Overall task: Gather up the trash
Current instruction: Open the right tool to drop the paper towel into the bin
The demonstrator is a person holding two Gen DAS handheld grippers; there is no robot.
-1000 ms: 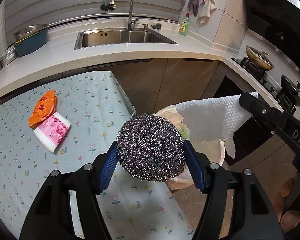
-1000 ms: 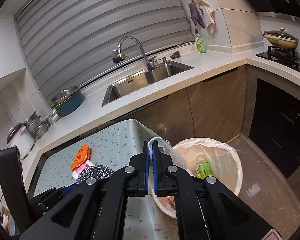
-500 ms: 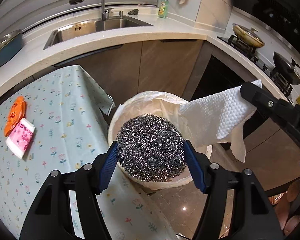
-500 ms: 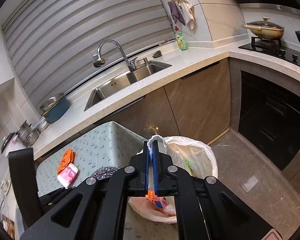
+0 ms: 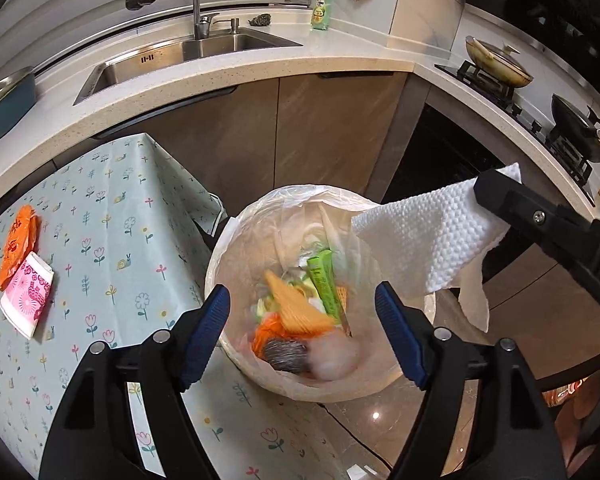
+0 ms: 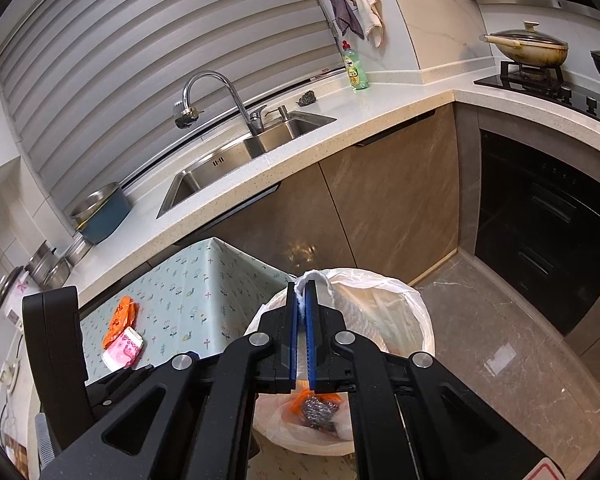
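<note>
Blue rubber pads line the left gripper (image 5: pixel 302 320), which tilts steeply down over the round bin lined with a pale plastic bag (image 5: pixel 236 236). Its jaws are opening, with nothing between them. The grey steel-wool scouring ball (image 5: pixel 286 354) lies inside the bin among an orange wrapper and a green carton. From the right the black right gripper reaches in, a white embossed paper towel (image 5: pixel 424 236) hanging from it above the bin's rim. To the left, a table under a pale floral cloth (image 5: pixel 100 216) carries a crumpled orange packet (image 5: pixel 18 242) and a flattened pink-and-white paper cup (image 5: pixel 28 300), touching each other.

In the right wrist view, the right gripper (image 6: pixel 301 300) slants down, its jaws pressed together on a fold of the paper towel, which drapes over the bin. The scouring ball shows below, at the bin's bottom. Behind runs a speckled stone counter (image 6: pixel 340 132) with a steel sink (image 6: pixel 236 152), a curved tap and a green bottle of dish soap (image 6: pixel 356 68); a lidded pan sits on the hob at right.
</note>
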